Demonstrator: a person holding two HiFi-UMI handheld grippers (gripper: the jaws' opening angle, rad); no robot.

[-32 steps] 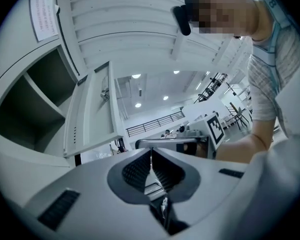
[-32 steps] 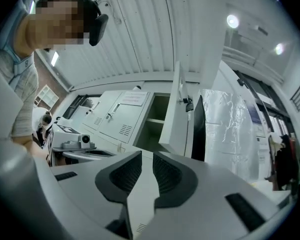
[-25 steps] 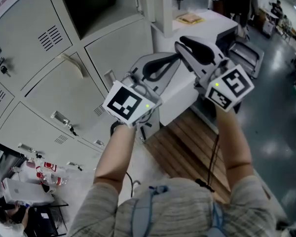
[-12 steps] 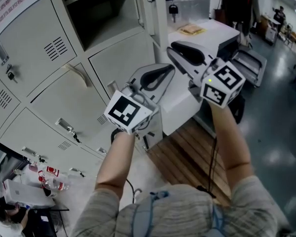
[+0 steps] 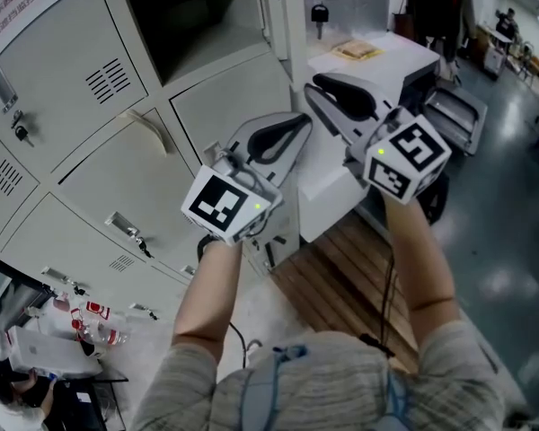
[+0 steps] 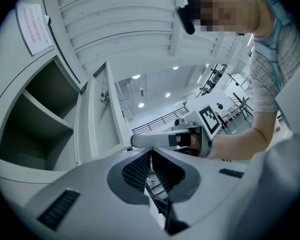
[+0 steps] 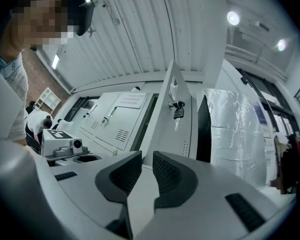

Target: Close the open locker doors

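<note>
Nearest the open locker door [image 7: 182,134], the right gripper [image 7: 147,166] points up at the door's lower part. Its jaws stand a narrow gap apart with nothing between them. The left gripper [image 6: 151,153] sits beside it, on the side towards the locker bank [image 5: 117,164], with its jaws closed together and empty.

The door stands upright, its long axis vertical. It is swung out from the bank so that its free edge points away from the lockers, and a key [image 7: 177,113] hangs from its lock. Behind the door, on its hinge side, lies the dark open compartment [image 5: 198,21]. Closed lockers sit below and beside the compartment.
</note>
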